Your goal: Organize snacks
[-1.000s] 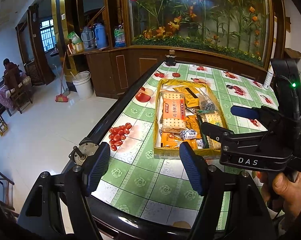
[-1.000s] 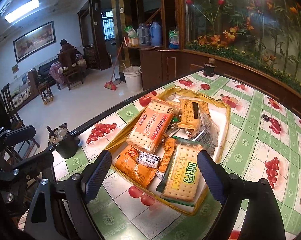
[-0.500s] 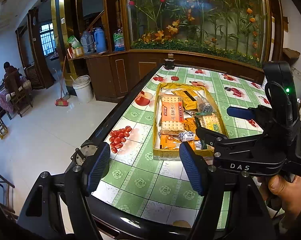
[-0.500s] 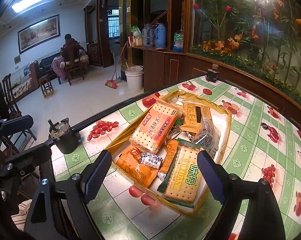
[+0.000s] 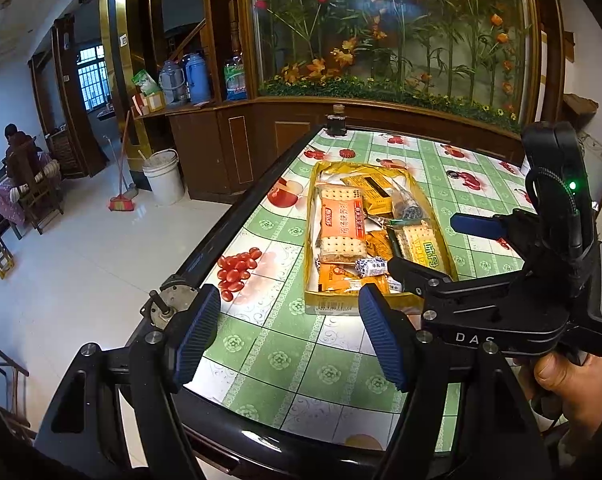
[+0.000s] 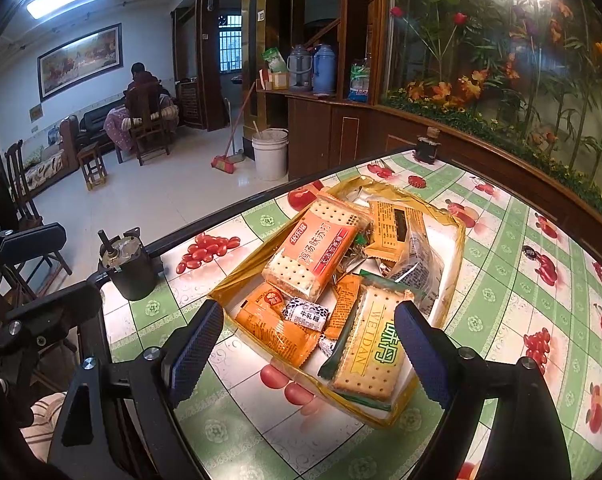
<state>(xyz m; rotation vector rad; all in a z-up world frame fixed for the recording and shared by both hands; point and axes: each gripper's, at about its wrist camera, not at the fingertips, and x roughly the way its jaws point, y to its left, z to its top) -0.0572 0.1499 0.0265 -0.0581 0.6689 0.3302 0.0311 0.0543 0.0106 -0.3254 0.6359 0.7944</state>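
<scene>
A yellow tray (image 5: 311, 300) (image 6: 457, 232) full of snack packs lies on the green checked table. An orange cracker pack (image 5: 341, 224) (image 6: 315, 250) lies on top, a green WEIDAN cracker pack (image 5: 427, 248) (image 6: 371, 352) at the near right, an orange sachet (image 6: 275, 330) and a small white candy (image 6: 305, 314) at the near end. My left gripper (image 5: 291, 336) is open and empty, above the table short of the tray. My right gripper (image 6: 309, 350) is open and empty, just above the tray's near end; it also shows in the left wrist view (image 5: 441, 248).
A dark metal motor-like cylinder (image 6: 127, 268) (image 5: 171, 306) stands at the table's left edge. A small dark bottle (image 5: 336, 122) (image 6: 427, 146) stands at the far corner. The table's black rim (image 5: 237, 220) drops to the floor on the left. A wood-and-glass partition lies beyond.
Both grippers have drawn back and risen slightly, so the tray looks farther and smaller. Both stay open. The snacks have not moved.
</scene>
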